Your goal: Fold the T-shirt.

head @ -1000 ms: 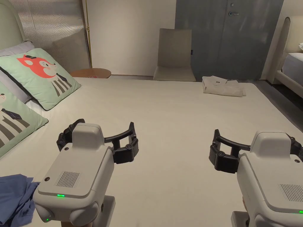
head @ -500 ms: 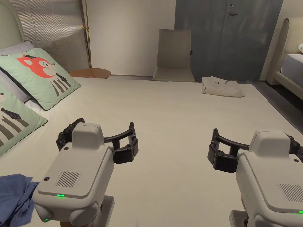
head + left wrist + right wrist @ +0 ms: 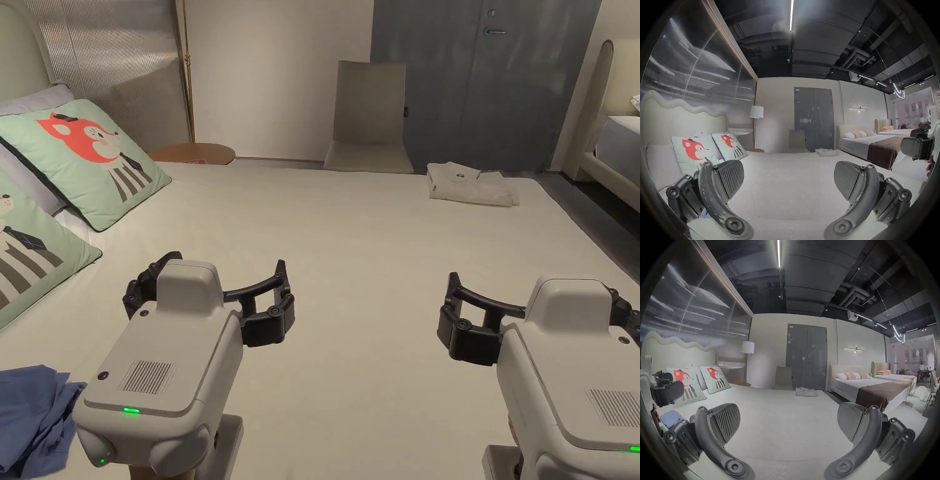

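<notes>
Cream bedsheet spreads wide and bare between two hand-held grippers, the left hand-held gripper and right hand-held gripper, both gaping wide and empty above it. One folded white T-shirt lies near the far right edge, one crumpled blue garment at the near left edge, and two green fox-print cushions line the left side.

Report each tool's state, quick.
Left tool: open, holding nothing, above the bed.
Right tool: open, holding nothing.
</notes>
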